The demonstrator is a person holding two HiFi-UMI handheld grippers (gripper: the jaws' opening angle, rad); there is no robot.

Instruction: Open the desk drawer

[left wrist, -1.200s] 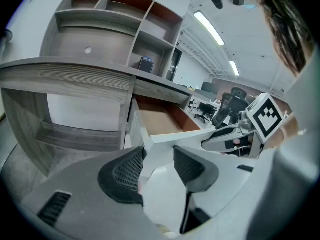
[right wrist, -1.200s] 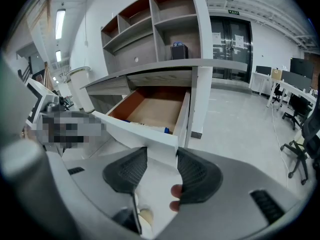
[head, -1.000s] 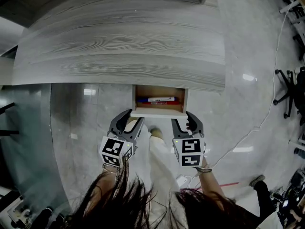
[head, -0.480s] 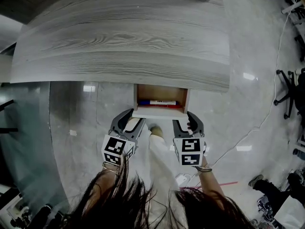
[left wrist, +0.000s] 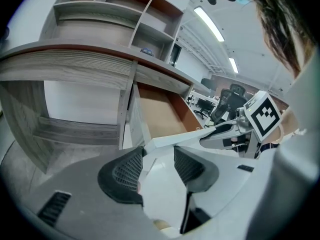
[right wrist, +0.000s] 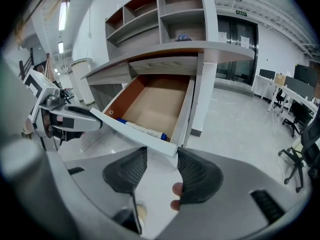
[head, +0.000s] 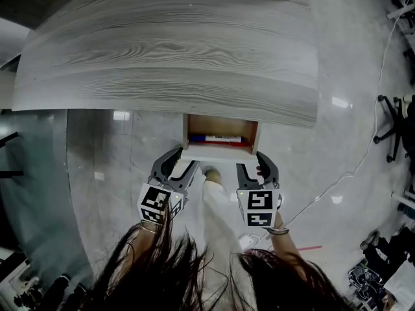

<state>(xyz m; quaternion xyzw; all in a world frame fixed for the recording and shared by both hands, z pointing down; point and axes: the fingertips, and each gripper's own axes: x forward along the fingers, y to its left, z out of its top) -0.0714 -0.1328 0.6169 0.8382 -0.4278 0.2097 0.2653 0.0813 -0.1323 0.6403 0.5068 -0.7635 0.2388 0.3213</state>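
From above, the drawer stands open under the front edge of the grey wood-grain bench, with pens lying along its bottom. My left claw sits at the front panel's left corner and my right claw at its right corner. Each cube shows black-and-white square markers but no words. In the left gripper view my left claw stands narrowly apart, the panel's end reaching in between the pads. In the right gripper view my right claw is likewise a little apart around the other corner. A white pen with a blue cap lies inside, its print too small to read.
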